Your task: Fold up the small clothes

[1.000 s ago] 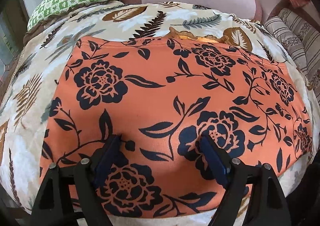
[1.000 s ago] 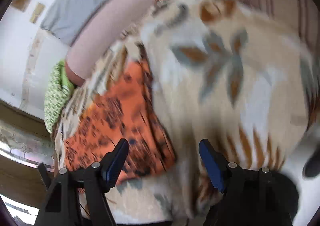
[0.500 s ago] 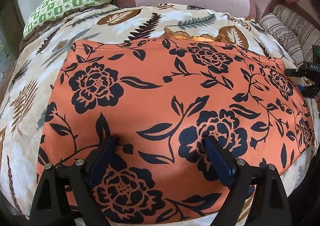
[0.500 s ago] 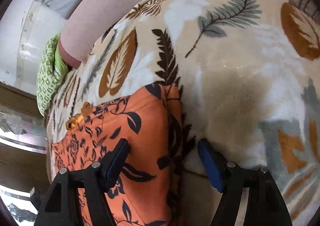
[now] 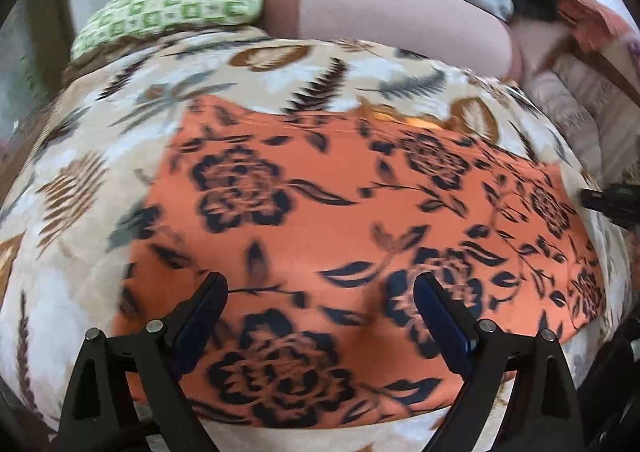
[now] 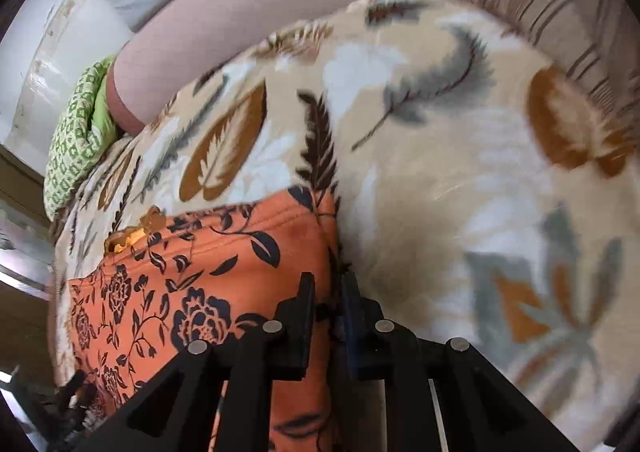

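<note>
An orange garment with black flowers [image 5: 340, 219] lies flat on a leaf-print blanket [image 5: 80, 179]. My left gripper [image 5: 320, 292] is open and hovers over the garment's near part, holding nothing. In the right wrist view my right gripper [image 6: 327, 286] is shut on the garment's right edge [image 6: 320, 236], near its far corner. The garment [image 6: 180, 292] spreads to the left of it. The right gripper's tip also shows at the right edge of the left wrist view [image 5: 612, 199]. A bit of orange trim [image 6: 128, 236] sticks out at the garment's far edge.
A green checked pillow [image 5: 176, 7] and a pink bolster [image 5: 400, 11] lie at the back of the bed. Striped cushions [image 6: 540, 3] are at the right. Bare blanket [image 6: 480, 191] spreads right of the garment.
My right gripper has come down on the garment's right edge and closed on it. My left gripper has pulled back a little and stays open.
</note>
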### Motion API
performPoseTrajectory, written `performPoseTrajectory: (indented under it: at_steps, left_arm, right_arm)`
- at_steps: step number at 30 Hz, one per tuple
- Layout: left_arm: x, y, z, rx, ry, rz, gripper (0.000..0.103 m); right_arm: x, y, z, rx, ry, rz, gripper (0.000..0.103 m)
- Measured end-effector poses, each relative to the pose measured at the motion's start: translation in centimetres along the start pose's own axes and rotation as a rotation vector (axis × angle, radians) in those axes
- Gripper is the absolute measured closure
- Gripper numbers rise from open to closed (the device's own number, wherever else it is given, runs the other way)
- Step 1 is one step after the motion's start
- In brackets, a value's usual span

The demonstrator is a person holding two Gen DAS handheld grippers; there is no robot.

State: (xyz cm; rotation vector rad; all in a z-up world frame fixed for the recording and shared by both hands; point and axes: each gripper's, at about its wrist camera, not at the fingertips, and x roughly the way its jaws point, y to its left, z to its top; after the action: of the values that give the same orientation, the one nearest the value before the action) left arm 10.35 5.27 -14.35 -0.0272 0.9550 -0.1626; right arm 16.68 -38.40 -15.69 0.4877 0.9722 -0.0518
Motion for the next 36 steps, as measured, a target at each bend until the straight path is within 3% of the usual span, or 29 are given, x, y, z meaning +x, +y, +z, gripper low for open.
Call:
performPoseTrajectory:
  at_steps: [3, 5, 6, 7, 8, 9, 11, 13, 15, 17, 18, 20, 26, 29, 31, 33, 36]
  left_arm:
    - [0.8, 1.7, -0.3, -0.05, 0.055, 0.014, 0.009]
    - [1.1, 2.3, -0.4, -0.069, 0.068, 0.012, 0.009]
    - [1.0, 2.2, -0.4, -0.067, 0.068, 0.013, 0.009]
    - [1.0, 2.1, -0.3, -0.06, 0.07, 0.017, 0.009]
    - [0.9, 1.8, -0.3, -0.052, 0.075, 0.021, 0.009]
    - [0.7, 1.8, -0.3, -0.051, 0.076, 0.022, 0.009]
    - [0.1, 1.7, -0.4, -0.052, 0.065, 0.017, 0.009]
    - [-0.2, 1.7, -0.5, -0.053, 0.051, 0.024, 0.009]
    - [-0.1, 1.6, -0.4, -0.062, 0.058, 0.023, 0.009]
    - [-0.1, 1.4, -0.6, -0.063, 0.068, 0.022, 0.009]
    - [-0.2, 1.3, -0.6, -0.059, 0.067, 0.024, 0.009]
    - [-0.8, 1.3, -0.7, -0.048, 0.056, 0.023, 0.009]
    - [-1.7, 1.6, -0.7, -0.069, 0.033, 0.025, 0.009]
    - [-1.4, 1.5, -0.9, -0.059, 0.045, 0.024, 0.009]
    - [-0.6, 1.4, -1.2, -0.066, 0.078, 0.026, 0.009]
    - [0.0, 1.3, -1.4, -0.059, 0.113, 0.031, 0.009]
    - [-0.3, 1.2, -1.2, -0.069, 0.103, 0.045, 0.009]
  right_arm:
    - [-2.4, 2.4, -2.0, -0.048, 0.008, 0.152, 0.086]
    - [-1.3, 4.3, -3.9, -0.099, 0.089, 0.258, 0.07]
    - [-0.8, 3.9, -4.5, -0.109, 0.127, 0.273, 0.042]
    - [1.4, 3.1, -5.5, -0.103, 0.182, 0.212, 0.032]
    - [2.4, 2.0, -5.9, -0.072, 0.201, 0.155, 0.037]
    - [2.6, 0.7, -6.1, 0.008, 0.191, 0.164, 0.047]
    - [0.9, 0.7, -5.8, 0.079, 0.163, 0.186, 0.045]
    - [-1.6, 2.6, -6.0, 0.007, 0.11, 0.241, 0.038]
    - [-2.1, 3.7, -6.8, -0.067, 0.075, 0.242, 0.028]
    - [0.1, 2.7, -7.1, -0.058, 0.113, 0.158, 0.028]
    - [1.9, 1.1, -7.2, 0.03, 0.162, 0.136, 0.03]
    - [0.8, 0.1, -7.2, 0.13, 0.119, 0.185, 0.031]
    - [-4.1, 3.3, -9.8, 0.039, 0.036, 0.246, 0.031]
    - [-3.1, 3.5, -11.8, 0.068, 0.061, 0.287, 0.027]
    - [0.0, 1.7, -12.8, 0.149, 0.149, 0.221, 0.03]
    - [-1.9, 0.8, -12.7, 0.22, 0.108, 0.271, 0.03]
    - [-5.6, 1.4, -12.5, 0.166, 0.035, 0.3, 0.03]
